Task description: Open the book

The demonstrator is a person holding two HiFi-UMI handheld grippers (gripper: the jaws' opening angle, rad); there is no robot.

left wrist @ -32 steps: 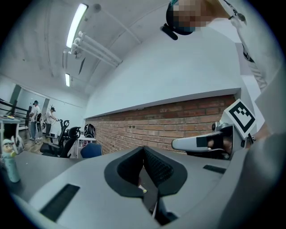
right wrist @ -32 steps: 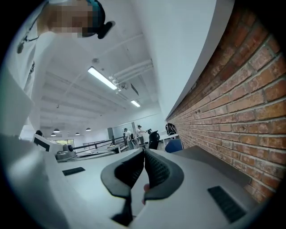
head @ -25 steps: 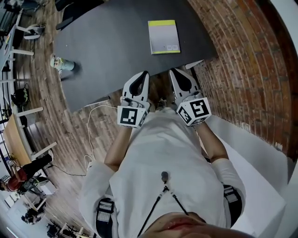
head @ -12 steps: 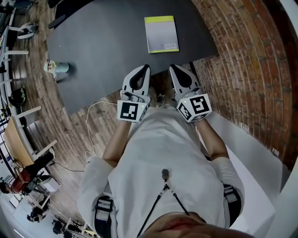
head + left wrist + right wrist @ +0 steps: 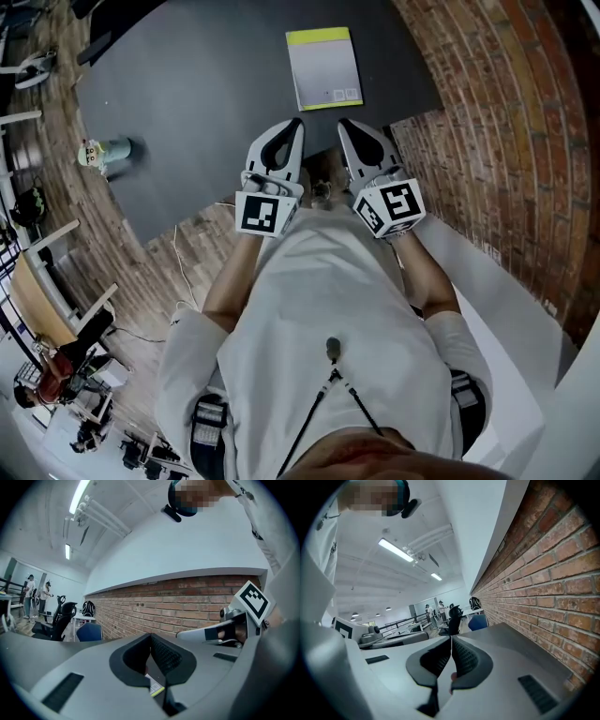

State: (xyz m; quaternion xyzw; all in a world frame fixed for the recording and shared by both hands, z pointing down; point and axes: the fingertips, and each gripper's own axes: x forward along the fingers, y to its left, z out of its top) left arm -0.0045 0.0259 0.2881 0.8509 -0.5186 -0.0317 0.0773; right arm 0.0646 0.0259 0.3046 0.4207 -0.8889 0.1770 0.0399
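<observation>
OK, your left gripper (image 5: 294, 125) and right gripper (image 5: 343, 125) are both pinched closed, empty, at the table (image 5: 206, 84) edge; the book (image 5: 323, 67) lies closed, apart from them.

Book (image 5: 323, 70) grey, lime band; table (image 5: 206, 84) dark grey; wall (image 5: 506, 122) red brick.

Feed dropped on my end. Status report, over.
Left gripper and right gripper shut, empty. Book closed, flat on table, untouched. Nothing between grippers and book.
</observation>
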